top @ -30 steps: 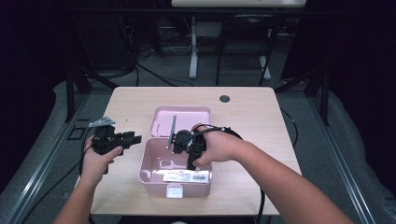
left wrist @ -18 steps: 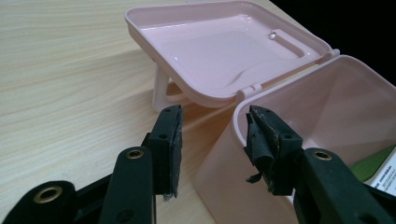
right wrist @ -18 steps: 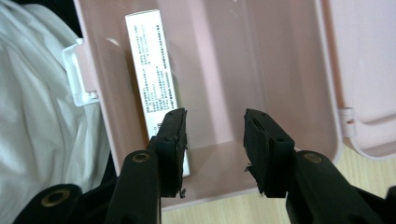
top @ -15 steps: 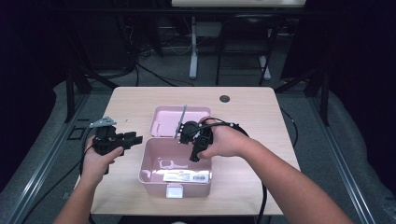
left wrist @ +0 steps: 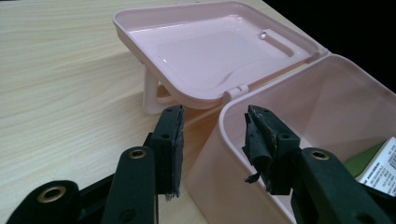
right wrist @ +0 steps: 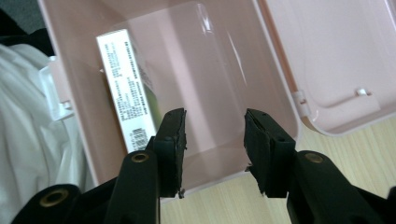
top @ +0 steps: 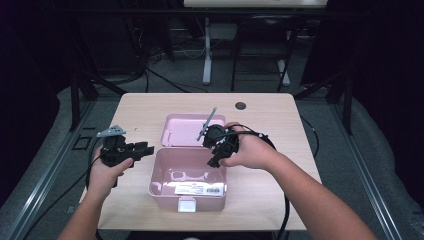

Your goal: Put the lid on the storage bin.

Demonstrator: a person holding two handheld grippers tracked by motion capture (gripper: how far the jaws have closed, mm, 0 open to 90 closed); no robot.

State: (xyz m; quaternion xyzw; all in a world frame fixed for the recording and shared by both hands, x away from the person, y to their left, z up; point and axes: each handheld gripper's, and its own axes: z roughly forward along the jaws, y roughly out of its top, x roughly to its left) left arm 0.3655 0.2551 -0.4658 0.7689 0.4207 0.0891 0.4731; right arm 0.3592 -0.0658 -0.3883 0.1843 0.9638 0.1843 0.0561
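A pink plastic box (top: 165, 186) stands open in the middle of the table, its lid (top: 182, 129) laid back flat behind it. A white printed carton (top: 200, 189) lies on the box floor against the front wall. My left gripper (top: 146, 149) hovers just off the box's left rim. Its jaws have just been closing a little but stand open, and the box's corner (left wrist: 224, 116) shows in the gap, untouched by either pad. My right gripper (top: 215, 152) hangs open over the box's back right corner near the hinge, with nothing between its jaws. The carton (right wrist: 128, 93) lies beyond them.
The wooden table (top: 270, 120) has a black round grommet (top: 240, 106) near its back edge. Dark floor, cables and metal frame legs surround the table. A white garment (right wrist: 28, 154) lies past the box's front wall.
My right gripper has drifted right and toward the back, from over the middle of the box to its hinge-side corner. The left hand has kept still.
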